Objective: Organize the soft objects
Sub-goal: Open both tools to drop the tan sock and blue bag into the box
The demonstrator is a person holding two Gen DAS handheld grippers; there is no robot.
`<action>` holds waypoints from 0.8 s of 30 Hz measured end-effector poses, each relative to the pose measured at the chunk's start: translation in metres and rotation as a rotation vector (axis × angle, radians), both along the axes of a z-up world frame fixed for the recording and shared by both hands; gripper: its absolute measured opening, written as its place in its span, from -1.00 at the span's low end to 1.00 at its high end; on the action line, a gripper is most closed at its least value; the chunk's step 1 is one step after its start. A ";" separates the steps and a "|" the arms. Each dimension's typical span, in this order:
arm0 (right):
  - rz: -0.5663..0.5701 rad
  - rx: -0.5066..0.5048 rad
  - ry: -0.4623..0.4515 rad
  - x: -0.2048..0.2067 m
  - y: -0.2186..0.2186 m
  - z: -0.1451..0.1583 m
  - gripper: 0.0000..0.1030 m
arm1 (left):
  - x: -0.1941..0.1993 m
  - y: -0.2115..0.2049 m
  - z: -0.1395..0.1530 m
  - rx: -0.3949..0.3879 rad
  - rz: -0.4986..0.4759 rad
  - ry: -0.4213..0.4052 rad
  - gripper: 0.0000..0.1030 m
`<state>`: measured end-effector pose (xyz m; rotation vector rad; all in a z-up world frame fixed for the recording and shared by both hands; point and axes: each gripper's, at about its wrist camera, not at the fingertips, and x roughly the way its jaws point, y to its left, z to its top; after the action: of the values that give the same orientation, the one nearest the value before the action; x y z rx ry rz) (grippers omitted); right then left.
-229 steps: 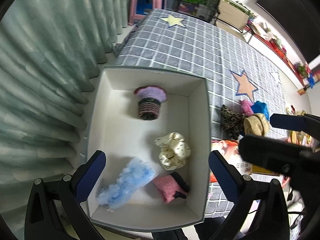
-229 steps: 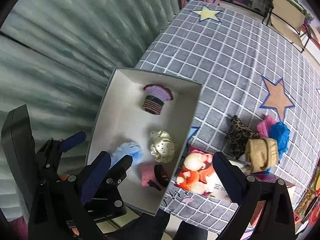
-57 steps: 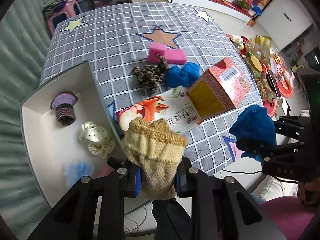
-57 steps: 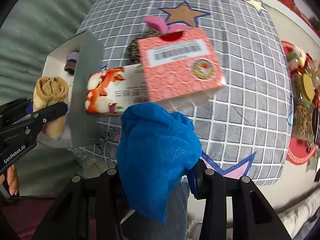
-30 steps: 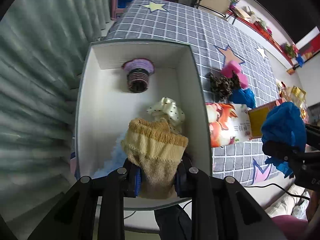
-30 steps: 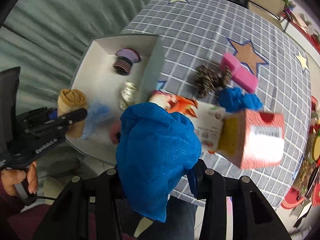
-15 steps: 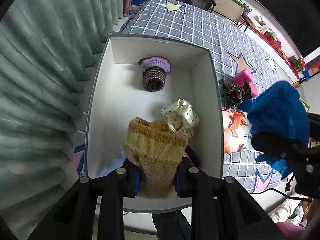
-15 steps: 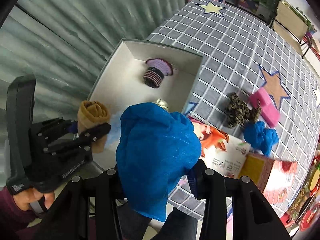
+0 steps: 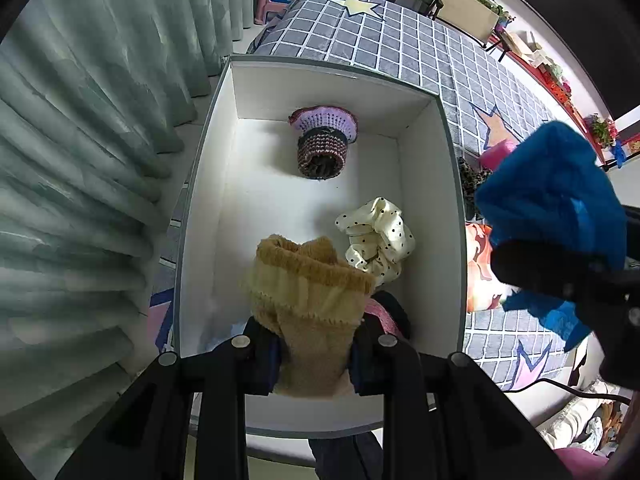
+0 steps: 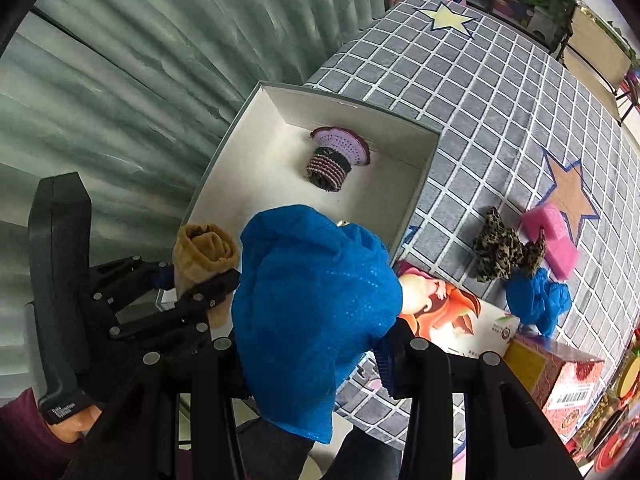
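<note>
My left gripper (image 9: pixel 316 354) is shut on a rolled tan sock (image 9: pixel 310 284) and holds it above the near end of the white box (image 9: pixel 416 168). It also shows in the right wrist view (image 10: pixel 204 252). My right gripper (image 10: pixel 316 356) is shut on a blue mesh cloth (image 10: pixel 316 292), held over the box's right rim; the cloth shows in the left wrist view (image 9: pixel 548 200). In the box lie a purple knitted cup (image 9: pixel 323 146), a cream dotted scrunchie (image 9: pixel 376 236) and a pink piece (image 9: pixel 380 314).
On the grey checked cloth (image 10: pixel 480 92) lie a leopard scrunchie (image 10: pixel 500 248), a pink sponge (image 10: pixel 552 232), another blue cloth (image 10: pixel 536 300), a cartoon-printed box (image 10: pixel 452 312) and a red carton (image 10: pixel 560 376). Green curtains (image 9: pixel 80 120) hang left of the box.
Both grippers have drawn closer to the box. The blue cloth has shifted left towards the box's right rim. Both grips are unchanged.
</note>
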<state>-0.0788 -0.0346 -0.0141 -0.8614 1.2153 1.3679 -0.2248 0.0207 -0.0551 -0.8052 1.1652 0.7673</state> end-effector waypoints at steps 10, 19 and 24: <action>-0.029 -0.015 0.006 0.004 0.015 -0.008 -0.12 | 0.005 0.005 -0.010 -0.023 0.008 0.013 -0.46; -0.027 -0.009 0.004 0.003 0.023 -0.008 -0.12 | 0.005 0.007 -0.012 -0.021 0.017 0.025 -0.44; -0.023 -0.013 0.005 0.002 0.026 -0.009 -0.12 | 0.006 0.007 -0.013 -0.021 0.019 0.028 -0.43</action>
<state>-0.0767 -0.0083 -0.0234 -0.8513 1.2352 1.3457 -0.2184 0.0276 -0.0683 -0.8258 1.1937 0.7853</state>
